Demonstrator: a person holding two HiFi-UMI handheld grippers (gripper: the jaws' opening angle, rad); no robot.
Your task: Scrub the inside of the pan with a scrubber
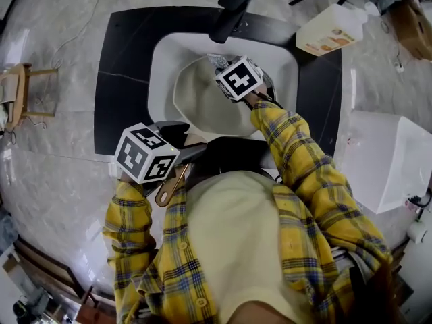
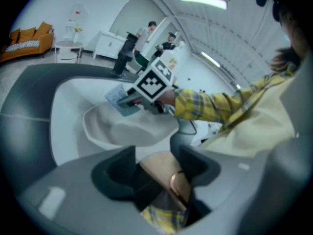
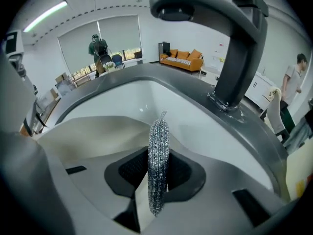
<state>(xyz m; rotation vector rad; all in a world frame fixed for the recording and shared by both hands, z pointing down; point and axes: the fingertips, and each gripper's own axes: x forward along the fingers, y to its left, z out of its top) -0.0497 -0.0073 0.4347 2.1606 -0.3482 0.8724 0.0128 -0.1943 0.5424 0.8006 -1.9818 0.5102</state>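
A cream pan lies tilted in the white sink. Its wooden handle with a copper loop points toward me, and my left gripper is shut on it; the left gripper view shows the handle pinched between the dark jaws of the left gripper. My right gripper hovers over the pan's far side, shut on a silver mesh scrubber. In the right gripper view the scrubber stands upright between the jaws of the right gripper, above the pan's inside.
A dark faucet overhangs the sink's far edge, close to the right gripper. The sink sits in a dark counter. A soap bottle lies at the back right. A white bin stands to the right, a wooden stool at the left.
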